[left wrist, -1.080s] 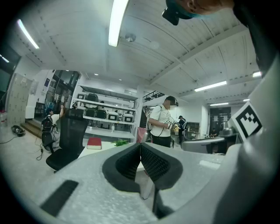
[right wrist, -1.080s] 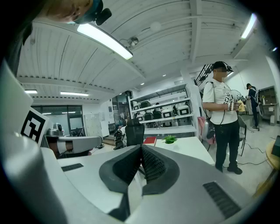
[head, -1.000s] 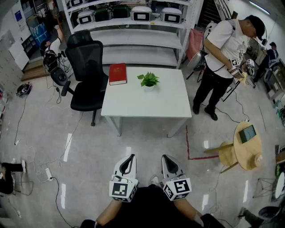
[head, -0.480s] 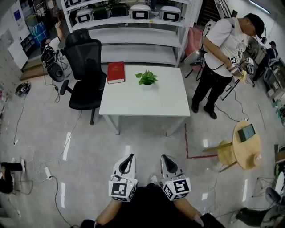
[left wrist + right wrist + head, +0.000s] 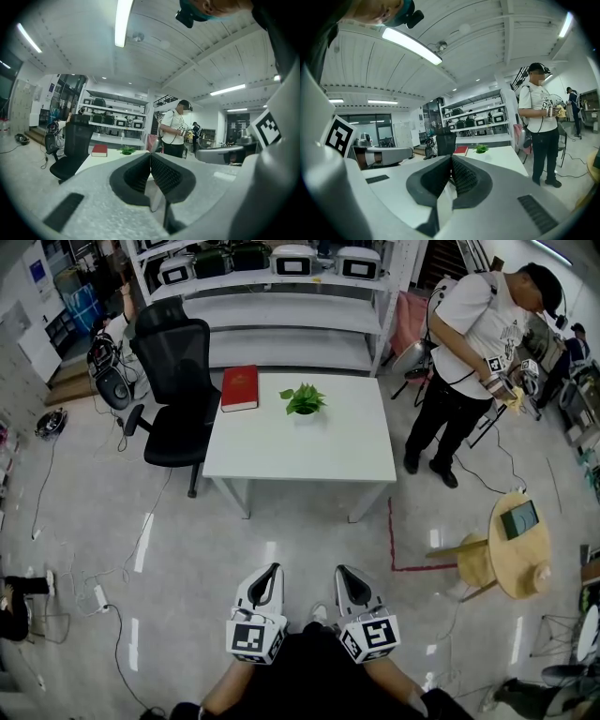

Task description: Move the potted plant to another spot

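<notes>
**Not begun: plant untouched, both grippers clenched and empty**

The left hand-held gripper and the right hand-held gripper are held low at 6 o'clock of the head view, side by side in front of the person's body. Each gripper's own view shows its ribbed pads pressed together with nothing between them. Both point toward 12 o'clock, at the white bench, which stands well apart from them across open floor.

The potted plant sits on the far half of the bench, close to the far edge and roughly at 12 o'clock from the grippers. It stands upright, its long axis vertical and its green leaves fanning up and outward. The pot is mostly hidden under the foliage. A red book lies at its 9 o'clock, apart from it.

By my judgement none of the task is done. The approach, the opening of a hand-held gripper, the grasp, the carry and the set-down all remain.

Beyond the bench, an office chair stands at 10 o'clock, shelving at 12 o'clock and a standing person at 2 o'clock.
</notes>
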The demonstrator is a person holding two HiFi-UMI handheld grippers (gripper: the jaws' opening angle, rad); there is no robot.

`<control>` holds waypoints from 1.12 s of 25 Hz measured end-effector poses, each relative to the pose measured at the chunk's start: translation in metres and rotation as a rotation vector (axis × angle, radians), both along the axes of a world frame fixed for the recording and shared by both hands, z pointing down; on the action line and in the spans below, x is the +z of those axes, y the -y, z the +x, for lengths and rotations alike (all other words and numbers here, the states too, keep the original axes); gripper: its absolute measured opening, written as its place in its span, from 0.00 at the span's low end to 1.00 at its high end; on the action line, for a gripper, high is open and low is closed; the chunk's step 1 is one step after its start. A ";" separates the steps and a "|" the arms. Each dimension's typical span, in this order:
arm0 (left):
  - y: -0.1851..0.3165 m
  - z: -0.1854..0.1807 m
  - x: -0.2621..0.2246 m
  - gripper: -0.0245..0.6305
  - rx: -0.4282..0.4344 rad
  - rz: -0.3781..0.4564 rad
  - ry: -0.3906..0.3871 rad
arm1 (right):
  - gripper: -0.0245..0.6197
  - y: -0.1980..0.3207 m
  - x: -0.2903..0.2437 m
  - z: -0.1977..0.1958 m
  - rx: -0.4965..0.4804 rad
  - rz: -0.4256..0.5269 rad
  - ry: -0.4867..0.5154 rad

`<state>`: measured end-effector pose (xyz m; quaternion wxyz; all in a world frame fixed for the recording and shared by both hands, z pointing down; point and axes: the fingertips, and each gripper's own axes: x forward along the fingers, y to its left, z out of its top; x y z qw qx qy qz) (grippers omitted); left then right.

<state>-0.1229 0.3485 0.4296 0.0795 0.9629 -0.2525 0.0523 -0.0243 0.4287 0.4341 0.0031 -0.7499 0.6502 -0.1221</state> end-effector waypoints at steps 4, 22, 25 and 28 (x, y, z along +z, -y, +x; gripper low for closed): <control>-0.013 0.014 0.004 0.06 -0.017 -0.008 0.013 | 0.06 -0.008 0.005 0.016 -0.023 0.000 0.004; -0.014 0.039 0.021 0.06 -0.070 -0.029 0.049 | 0.05 -0.003 0.021 0.048 -0.064 -0.010 0.038; 0.007 0.050 0.024 0.06 -0.058 -0.025 0.048 | 0.05 0.017 0.024 0.058 -0.057 -0.014 0.036; 0.031 0.063 0.023 0.06 -0.047 -0.024 0.043 | 0.06 0.039 0.024 0.068 -0.053 -0.012 0.032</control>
